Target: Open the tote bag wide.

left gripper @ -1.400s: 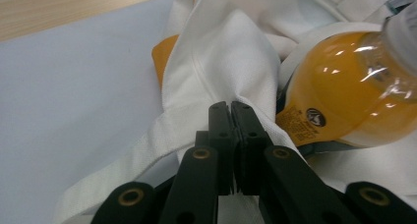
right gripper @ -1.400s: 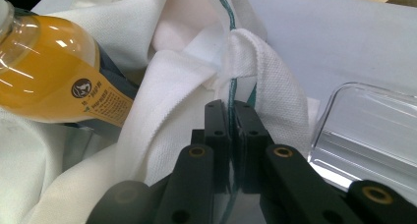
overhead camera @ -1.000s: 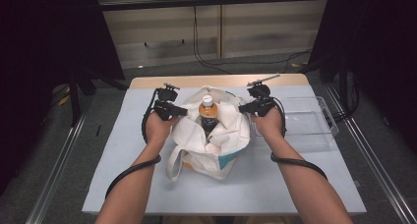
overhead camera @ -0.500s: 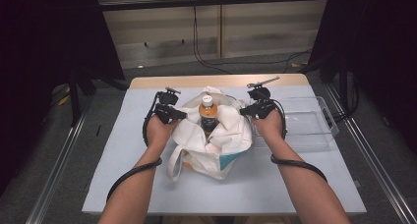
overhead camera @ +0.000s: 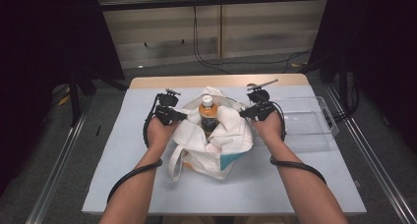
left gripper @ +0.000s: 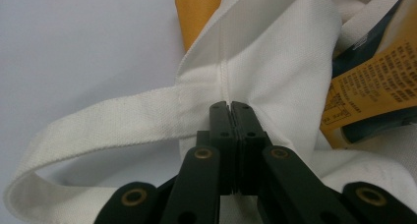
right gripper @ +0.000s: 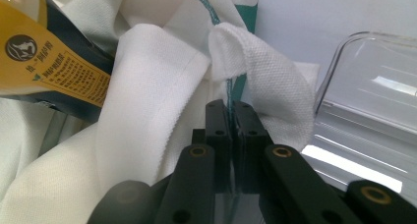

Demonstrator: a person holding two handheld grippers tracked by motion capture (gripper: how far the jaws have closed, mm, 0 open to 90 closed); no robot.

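Cloth of the tote bag [overhead camera: 211, 145] on the surface [overhead camera: 123, 160] is pinched in both my left tongs [overhead camera: 178, 115] and right tongs [overhead camera: 248, 113], each clamped on an opposite rim, and little has shifted lately, so the mouth stays spread around the upright bottle [overhead camera: 208, 115].

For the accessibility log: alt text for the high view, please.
Two hand-held grippers, left and right, pinch opposite edges of a white bag on a table, a bottle standing inside. A clear tray sits right.
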